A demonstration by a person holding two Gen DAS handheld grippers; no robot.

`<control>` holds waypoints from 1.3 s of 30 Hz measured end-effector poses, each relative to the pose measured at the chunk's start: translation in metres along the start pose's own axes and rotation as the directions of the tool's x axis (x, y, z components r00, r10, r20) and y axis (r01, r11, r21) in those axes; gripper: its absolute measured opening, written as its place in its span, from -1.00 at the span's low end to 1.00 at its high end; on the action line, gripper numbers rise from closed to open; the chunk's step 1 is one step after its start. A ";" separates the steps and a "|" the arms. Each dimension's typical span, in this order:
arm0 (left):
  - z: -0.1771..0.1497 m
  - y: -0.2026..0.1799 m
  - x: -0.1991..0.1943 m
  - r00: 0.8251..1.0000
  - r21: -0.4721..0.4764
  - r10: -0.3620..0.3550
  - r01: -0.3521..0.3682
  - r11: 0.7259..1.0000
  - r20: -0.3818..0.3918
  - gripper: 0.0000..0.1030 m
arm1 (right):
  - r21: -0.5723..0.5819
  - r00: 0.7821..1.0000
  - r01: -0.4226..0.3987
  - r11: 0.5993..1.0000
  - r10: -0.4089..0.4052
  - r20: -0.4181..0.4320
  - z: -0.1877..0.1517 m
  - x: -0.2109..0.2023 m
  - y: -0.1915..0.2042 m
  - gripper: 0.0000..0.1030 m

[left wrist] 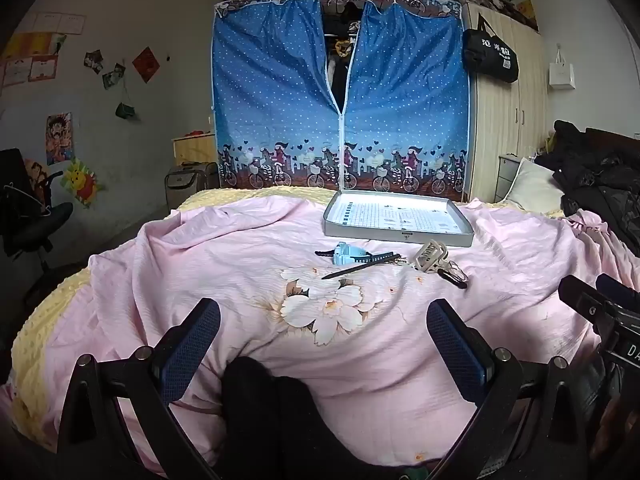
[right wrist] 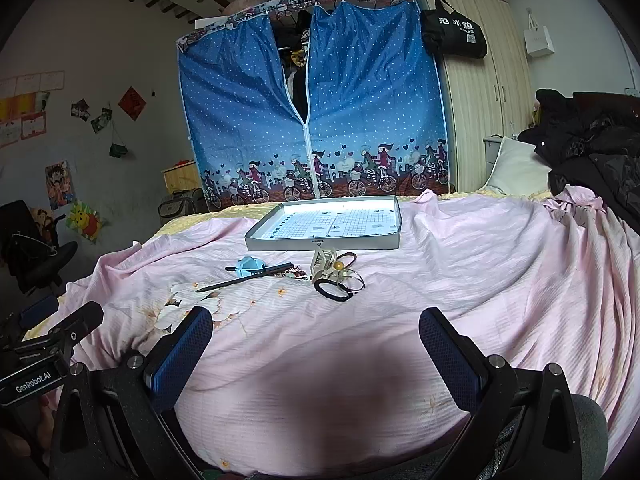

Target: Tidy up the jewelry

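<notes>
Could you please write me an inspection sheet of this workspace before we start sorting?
Surface: pink quilt, rumpled.
Job's things: shallow tray holds no items; blue watch, dark stick, hair claw, black hair tie lie in front of it.
Clutter: dark clothes at the bed's right.
Grippers: left hand-held gripper and right hand-held gripper open, holding nothing.
Cables: nothing seen.
Surroundings: blue fabric wardrobe, office chair.

A crinkled pink cotton-like bedspread covered the bed, matt and finely ribbed. The shallow tray looked like smooth grey card with a printed paper lining. The fingers carried textured blue rubbery pads on matt black plastic.
</notes>
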State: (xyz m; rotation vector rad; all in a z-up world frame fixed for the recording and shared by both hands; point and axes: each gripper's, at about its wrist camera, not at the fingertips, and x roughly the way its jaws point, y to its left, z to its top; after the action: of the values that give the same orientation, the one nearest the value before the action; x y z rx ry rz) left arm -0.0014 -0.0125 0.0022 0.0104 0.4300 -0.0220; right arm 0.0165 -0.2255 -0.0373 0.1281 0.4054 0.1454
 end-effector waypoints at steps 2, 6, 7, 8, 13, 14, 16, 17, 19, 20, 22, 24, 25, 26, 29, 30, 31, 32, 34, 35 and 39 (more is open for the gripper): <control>0.000 0.000 0.000 1.000 0.004 0.001 -0.001 1.000 -0.001 0.97 | 0.001 1.000 0.000 1.000 0.000 0.000 0.000 0.000 0.000 1.00; -0.001 0.000 0.001 1.000 0.002 -0.006 0.006 1.000 -0.003 0.96 | 0.002 1.000 0.000 1.000 0.000 -0.001 0.000 0.000 0.000 1.00; -0.002 0.000 0.001 1.000 0.003 -0.009 0.009 1.000 -0.002 0.97 | 0.003 1.000 0.000 1.000 0.000 -0.001 0.000 0.000 0.000 1.00; -0.002 0.000 0.001 1.000 0.002 -0.008 0.008 1.000 -0.003 0.97 | 0.003 1.000 -0.001 1.000 0.001 -0.002 0.000 0.000 0.000 1.00; -0.003 0.002 0.003 1.000 0.001 -0.011 0.011 1.000 -0.006 0.97 | 0.004 1.000 -0.001 1.000 0.001 -0.002 0.001 0.000 0.000 1.00; -0.003 0.002 0.003 1.000 0.001 -0.011 0.011 1.000 -0.006 0.97 | 0.005 1.000 -0.001 1.000 0.001 -0.002 0.001 0.000 0.000 1.00; -0.003 0.001 0.003 1.000 0.002 -0.011 0.011 1.000 -0.006 0.96 | 0.005 1.000 -0.001 1.000 0.001 -0.003 0.001 0.000 0.000 1.00; -0.003 0.001 0.003 1.000 0.002 -0.012 0.012 1.000 -0.006 0.97 | 0.005 1.000 -0.001 1.000 0.001 -0.003 0.001 0.000 0.000 1.00; -0.003 0.001 0.003 1.000 0.002 -0.010 0.010 1.000 -0.006 0.97 | 0.004 1.000 -0.002 1.000 0.002 -0.003 0.001 0.000 0.000 1.00; -0.003 0.001 0.003 1.000 0.002 -0.010 0.010 1.000 -0.006 0.97 | 0.004 1.000 -0.002 1.000 0.002 -0.003 0.001 0.000 0.000 1.00; -0.003 0.001 0.003 1.000 0.002 -0.010 0.010 1.000 -0.006 0.97 | 0.006 1.000 -0.002 1.000 0.002 -0.004 0.001 0.000 0.000 1.00; -0.004 0.000 0.003 1.000 0.003 -0.010 0.010 1.000 -0.006 0.97 | 0.006 1.000 -0.002 1.000 0.002 -0.004 0.001 0.000 0.000 1.00; -0.004 0.000 0.003 1.000 0.003 -0.012 0.012 1.000 -0.007 0.97 | 0.006 1.000 -0.002 1.000 0.002 -0.003 0.001 0.000 -0.001 1.00; -0.004 0.000 0.003 1.000 0.003 -0.013 0.013 1.000 -0.007 0.97 | 0.007 1.000 -0.002 1.000 0.002 -0.003 0.001 0.000 -0.001 1.00; -0.005 -0.001 0.003 1.000 0.004 -0.015 0.015 1.000 -0.006 0.97 | 0.007 1.000 -0.002 1.000 0.002 -0.005 0.002 0.000 -0.001 1.00; -0.005 -0.001 0.003 1.000 0.005 -0.015 0.015 1.000 -0.006 0.97 | 0.008 1.000 -0.002 1.000 0.002 -0.005 0.002 0.000 -0.001 1.00; -0.005 -0.002 0.004 1.000 0.005 -0.014 0.014 1.000 -0.005 0.97 | 0.008 1.000 -0.002 1.000 0.002 -0.005 0.002 0.000 -0.002 1.00; -0.005 -0.001 0.003 1.000 0.005 -0.014 0.014 1.000 -0.006 0.96 | 0.008 1.000 -0.003 1.000 0.003 -0.004 0.002 0.000 -0.002 1.00; -0.005 -0.001 0.003 1.000 0.004 -0.016 0.016 1.000 -0.007 0.97 | 0.008 1.000 -0.002 1.000 0.002 -0.005 0.002 0.000 -0.002 1.00; -0.005 -0.001 0.003 1.000 0.004 -0.017 0.017 1.000 -0.007 0.97 | 0.008 1.000 -0.003 1.000 0.003 -0.005 0.002 0.000 -0.002 1.00; -0.005 0.000 0.003 1.000 0.005 -0.019 0.019 1.000 -0.007 0.97 | 0.009 1.000 -0.003 1.000 0.003 -0.006 0.002 0.000 -0.002 1.00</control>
State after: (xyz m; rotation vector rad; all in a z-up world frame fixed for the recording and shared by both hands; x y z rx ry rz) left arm -0.0008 -0.0127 -0.0033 0.0114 0.4370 -0.0420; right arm 0.0178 -0.2281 -0.0361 0.1371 0.4117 0.1468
